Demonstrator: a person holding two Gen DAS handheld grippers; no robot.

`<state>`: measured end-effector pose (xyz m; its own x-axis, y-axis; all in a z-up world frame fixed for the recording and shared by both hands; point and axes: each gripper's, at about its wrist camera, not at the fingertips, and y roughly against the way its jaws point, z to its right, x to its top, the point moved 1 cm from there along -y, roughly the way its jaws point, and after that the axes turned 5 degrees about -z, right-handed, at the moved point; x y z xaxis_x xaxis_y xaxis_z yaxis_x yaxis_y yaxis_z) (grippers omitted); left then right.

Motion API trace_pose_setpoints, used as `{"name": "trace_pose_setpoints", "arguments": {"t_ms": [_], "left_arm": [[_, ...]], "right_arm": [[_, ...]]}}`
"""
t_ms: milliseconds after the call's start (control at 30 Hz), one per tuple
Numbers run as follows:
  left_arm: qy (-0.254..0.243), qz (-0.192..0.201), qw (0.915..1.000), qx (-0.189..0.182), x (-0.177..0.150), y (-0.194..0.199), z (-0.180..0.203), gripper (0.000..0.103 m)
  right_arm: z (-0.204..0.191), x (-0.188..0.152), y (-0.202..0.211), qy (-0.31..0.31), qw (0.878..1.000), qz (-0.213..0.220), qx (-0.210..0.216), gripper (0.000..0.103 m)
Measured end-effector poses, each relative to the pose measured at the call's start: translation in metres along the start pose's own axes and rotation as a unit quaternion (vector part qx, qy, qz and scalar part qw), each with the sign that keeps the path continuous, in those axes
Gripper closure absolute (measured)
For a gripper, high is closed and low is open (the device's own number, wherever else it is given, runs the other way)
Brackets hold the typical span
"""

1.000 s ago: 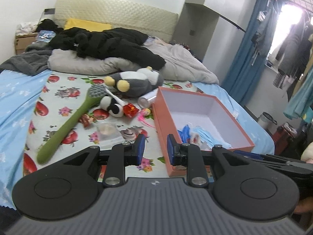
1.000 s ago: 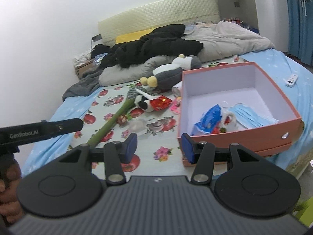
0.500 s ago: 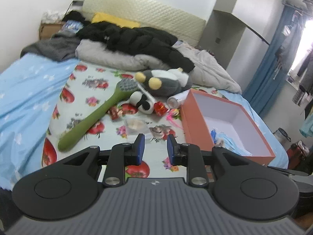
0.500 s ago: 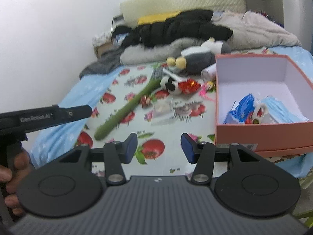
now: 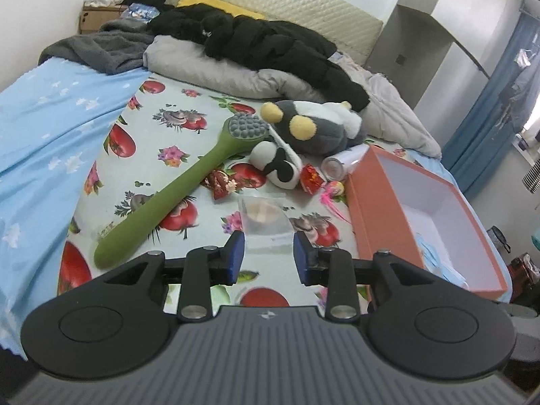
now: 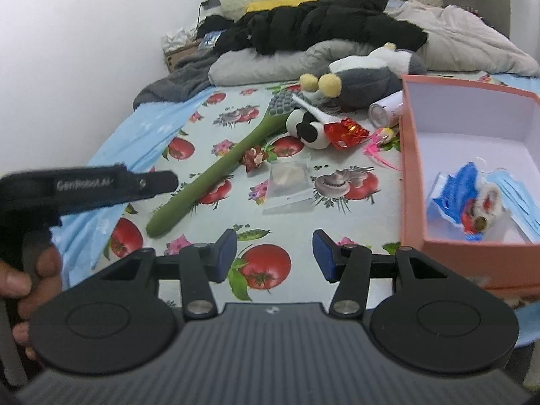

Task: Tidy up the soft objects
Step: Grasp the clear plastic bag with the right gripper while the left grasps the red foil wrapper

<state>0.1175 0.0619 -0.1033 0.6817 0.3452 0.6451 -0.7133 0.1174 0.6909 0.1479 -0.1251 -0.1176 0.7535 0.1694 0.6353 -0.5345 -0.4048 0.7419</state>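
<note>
Both tools hang over the near end of the bed, tilted down at the clutter. The left tool [image 5: 265, 256] is opening its jaws with nothing between them; I line it up on the clear packet [image 5: 265, 217] lying flat just ahead, probably my next pick. The right tool [image 6: 273, 254] stands half open and empty, over bare sheet beside the box [image 6: 413, 182], I think to stay clear while the left works.

The box sits at the bed's right edge, lid off, so soft things can drop straight in; a blue pack [image 6: 452, 192] and face masks [image 6: 516, 199] already lie inside. Still out on the sheet are the penguin plush [image 5: 317, 131], the small panda [image 5: 278, 167], red wrappers [image 5: 310, 179], a white can [image 5: 341, 163] and the green massage stick [image 5: 175, 199], which lies slantwise across the print.

The bed [image 5: 50, 125] wears a fruit-and-flower sheet over blue; a grey duvet [image 5: 219, 71] and black coat [image 5: 270, 44] are heaped by the padded headboard. Blue curtains [image 5: 489, 101] hang at right.
</note>
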Motion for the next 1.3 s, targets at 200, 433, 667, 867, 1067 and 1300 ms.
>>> {"name": "trace_pose_setpoints", "arguments": {"t_ms": [200, 433, 667, 867, 1067, 1300], "left_arm": [[0.03, -0.014, 0.9994, 0.0, 0.023, -0.049, -0.022, 0.065], [0.057, -0.045, 0.9972, -0.02, 0.046, -0.102, -0.043, 0.058], [0.07, -0.056, 0.9959, -0.008, 0.062, -0.146, -0.058, 0.053], [0.064, -0.074, 0.9952, 0.004, 0.075, -0.187, -0.058, 0.053], [0.091, -0.088, 0.9919, 0.014, 0.082, -0.22, -0.064, 0.053], [0.18, -0.076, 0.9803, 0.032, 0.087, -0.236, -0.07, 0.053]], "right_arm": [[-0.001, 0.022, -0.037, 0.016, 1.0, -0.01, -0.007, 0.05], [0.01, 0.048, -0.078, 0.017, 0.999, -0.029, -0.009, 0.05], [0.023, 0.067, -0.117, 0.018, 0.998, -0.05, -0.017, 0.037], [0.026, 0.07, -0.158, 0.025, 0.997, -0.068, -0.016, 0.031], [0.031, 0.07, -0.187, 0.016, 0.997, -0.075, -0.011, 0.031], [0.042, 0.062, -0.206, 0.012, 0.997, -0.082, 0.011, 0.04]]}}
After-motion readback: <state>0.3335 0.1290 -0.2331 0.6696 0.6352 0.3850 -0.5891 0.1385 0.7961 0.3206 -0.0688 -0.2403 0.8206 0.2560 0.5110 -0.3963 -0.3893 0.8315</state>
